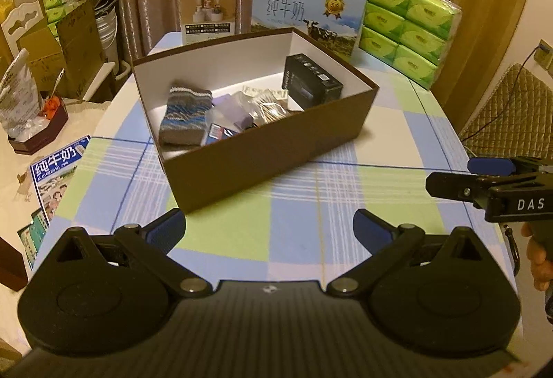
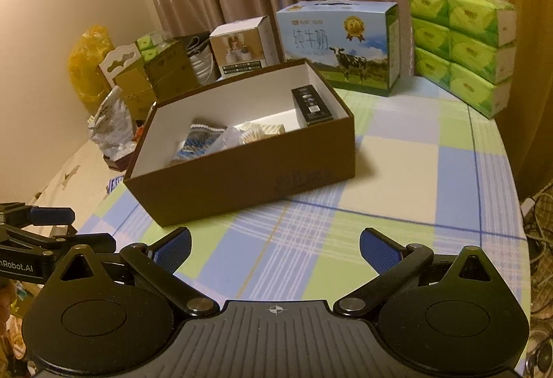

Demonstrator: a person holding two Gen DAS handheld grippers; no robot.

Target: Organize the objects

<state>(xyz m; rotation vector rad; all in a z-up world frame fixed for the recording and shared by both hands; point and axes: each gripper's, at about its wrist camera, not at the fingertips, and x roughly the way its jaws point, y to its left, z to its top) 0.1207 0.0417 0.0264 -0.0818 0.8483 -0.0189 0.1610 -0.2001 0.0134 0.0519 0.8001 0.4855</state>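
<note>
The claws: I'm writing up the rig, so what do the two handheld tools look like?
Both are matte black plastic. Each claw, left and right, has two fingers with ribbed blue pads, silver pivot screws and round black housings. From the side, the right one bears white "DAS" lettering, the left "nRobot.AI". A hand grips the right tool's handle.

Open brown box [image 1: 255, 122] at the middle of the checked tablecloth [image 1: 242, 239], taken as landmark. Its top is uncovered, so entry from above is free; inside, the near-left part is filled by a folded sock [image 1: 186, 115], small packets [image 1: 255, 104] lie in the middle, and a black carton [image 1: 311, 80] leans in the far-right corner (bare white floor shows along the far wall). In front of the box and to its right the cloth lies bare. Behind the box stand a white carton [image 1: 209, 9], a milk case [image 1: 307, 11] and a stack of green tissue packs [image 1: 408, 28], closing that side.
</note>
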